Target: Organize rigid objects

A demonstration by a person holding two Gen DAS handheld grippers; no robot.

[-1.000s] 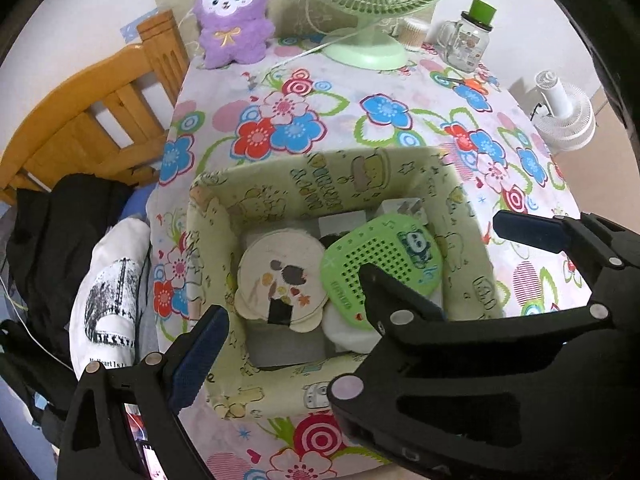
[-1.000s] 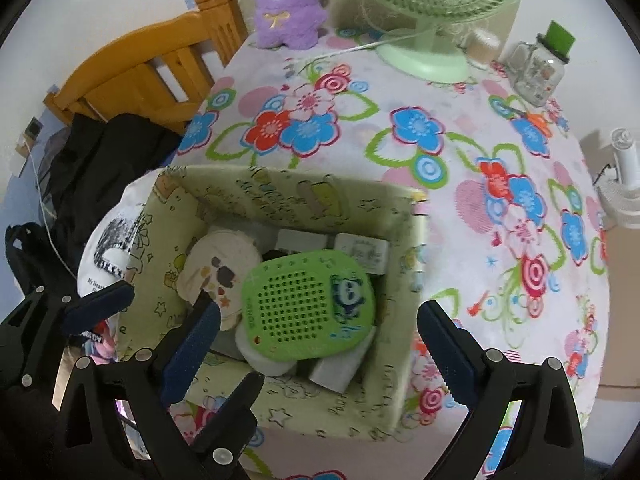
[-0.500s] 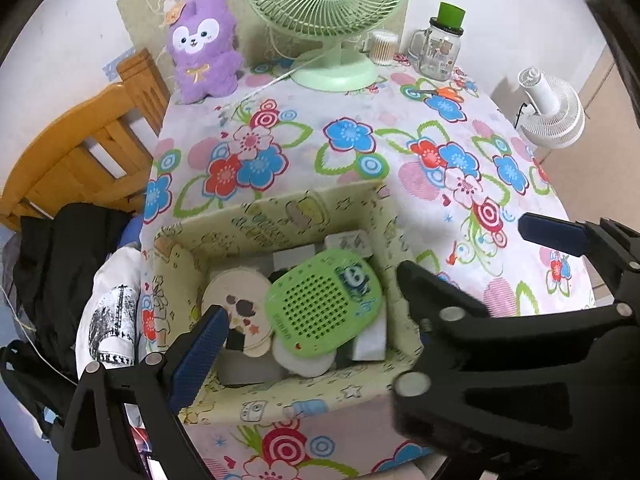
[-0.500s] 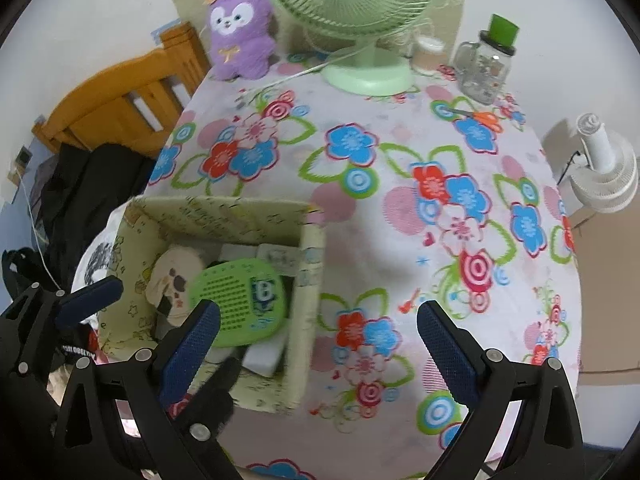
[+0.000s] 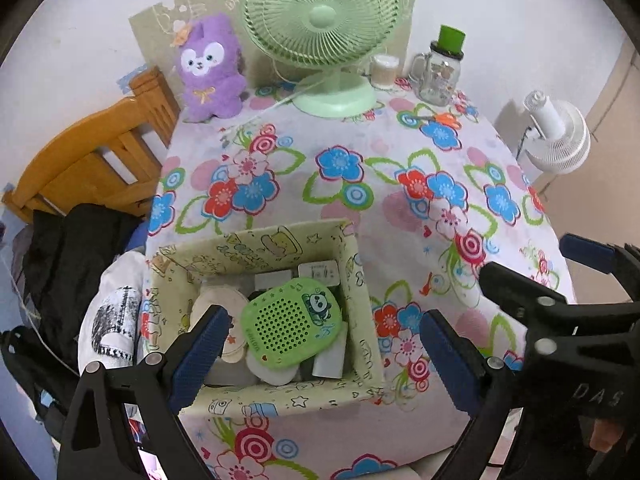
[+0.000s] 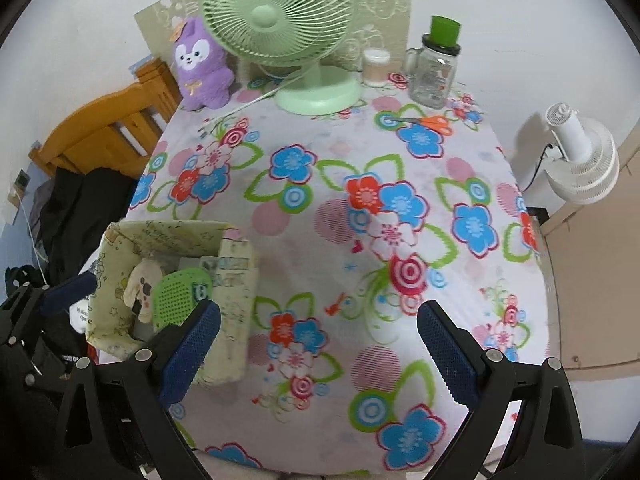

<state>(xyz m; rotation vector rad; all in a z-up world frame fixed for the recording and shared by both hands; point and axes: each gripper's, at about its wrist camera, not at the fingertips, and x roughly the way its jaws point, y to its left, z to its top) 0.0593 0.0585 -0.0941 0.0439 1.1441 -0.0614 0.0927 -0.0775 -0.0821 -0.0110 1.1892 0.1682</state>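
A pale yellow cartoon-print fabric box [image 5: 362,308] stands at the near left of the flowered table. It holds a green perforated panda case [image 5: 292,322], a round cream item [image 5: 224,312] and white blocks [image 5: 318,270]. My left gripper [image 5: 320,356] is open and empty, held above the box's near side. My right gripper [image 6: 318,356] is open and empty over the tablecloth to the right of the box [image 6: 234,312]. The right gripper also shows at the right edge of the left wrist view [image 5: 560,292].
At the table's far edge stand a purple plush [image 5: 210,68], a green desk fan [image 5: 324,40], a small cup [image 5: 384,70] and a green-lidded jar [image 5: 442,68]. Orange scissors [image 6: 430,122] lie near the jar. A wooden chair [image 5: 92,160] with dark clothes is left, a white fan [image 6: 580,160] right.
Both grippers have pulled back and up from the box, which now looks smaller. The right gripper has swung right, over bare tablecloth. Both stay open and empty.
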